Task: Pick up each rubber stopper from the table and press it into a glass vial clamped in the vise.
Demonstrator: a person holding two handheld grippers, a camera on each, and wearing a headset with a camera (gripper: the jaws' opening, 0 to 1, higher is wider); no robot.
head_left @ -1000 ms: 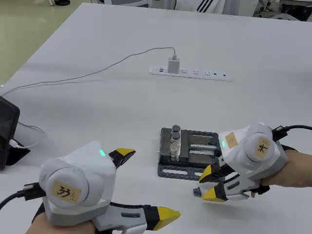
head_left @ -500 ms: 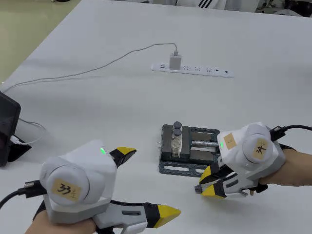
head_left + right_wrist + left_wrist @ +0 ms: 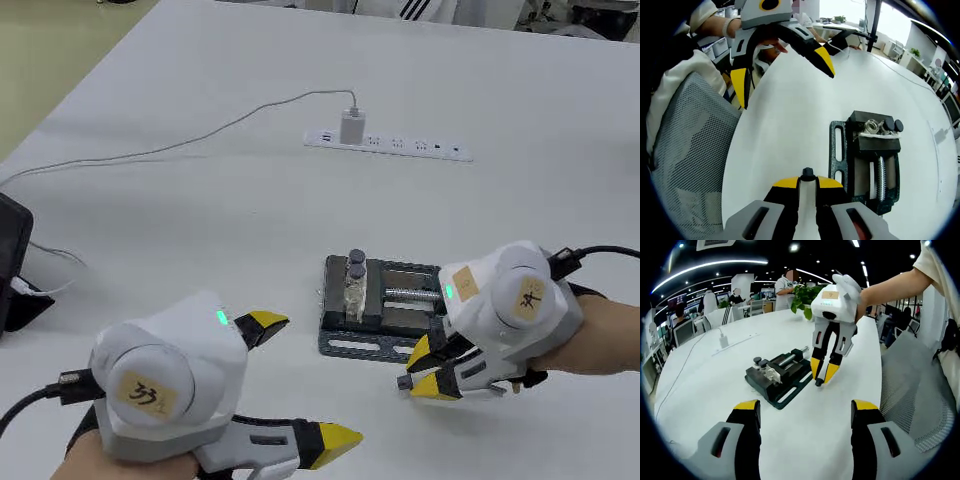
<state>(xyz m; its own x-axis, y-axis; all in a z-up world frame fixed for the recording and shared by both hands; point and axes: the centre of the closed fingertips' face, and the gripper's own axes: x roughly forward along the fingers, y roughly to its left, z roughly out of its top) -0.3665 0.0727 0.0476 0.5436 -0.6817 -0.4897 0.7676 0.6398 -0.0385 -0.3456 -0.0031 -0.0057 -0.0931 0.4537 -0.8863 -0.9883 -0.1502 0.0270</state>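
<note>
The right gripper [image 3: 422, 374] has its fingers [image 3: 788, 183] pinched almost shut on a small dark rubber stopper [image 3: 807, 173] that juts out past the yellow tips. Held at its end like this, the stopper looks free to go down into a vial mouth without the fingers fouling the glass. It hangs low over the desk [image 3: 200, 220]; I cannot tell whether it touches. The vise [image 3: 390, 322] sits just beside it, at about 11 o'clock from the tips in the head view. Clamped in the vise is a short row of glass vials [image 3: 352, 292], gripped upright so that a push from above should not tip them. In the right gripper view two of them carry dark stoppers [image 3: 892, 125] and the open one [image 3: 871, 125] beside them is probably the target. The left gripper [image 3: 300, 382] hovers at about 8 o'clock from the vise, well apart, its fingers spread wide and empty, out of the way

Further out, a power strip [image 3: 400, 148] lies at 12 o'clock from the vise, with a white charger [image 3: 352, 128] and a cable [image 3: 200, 145] trailing towards 9 o'clock, where a dark device [image 3: 12, 255] sits. Nothing lies between stopper and vials; the capped neighbours and the vise's screw [image 3: 410, 296] are the nearest things to avoid
</note>
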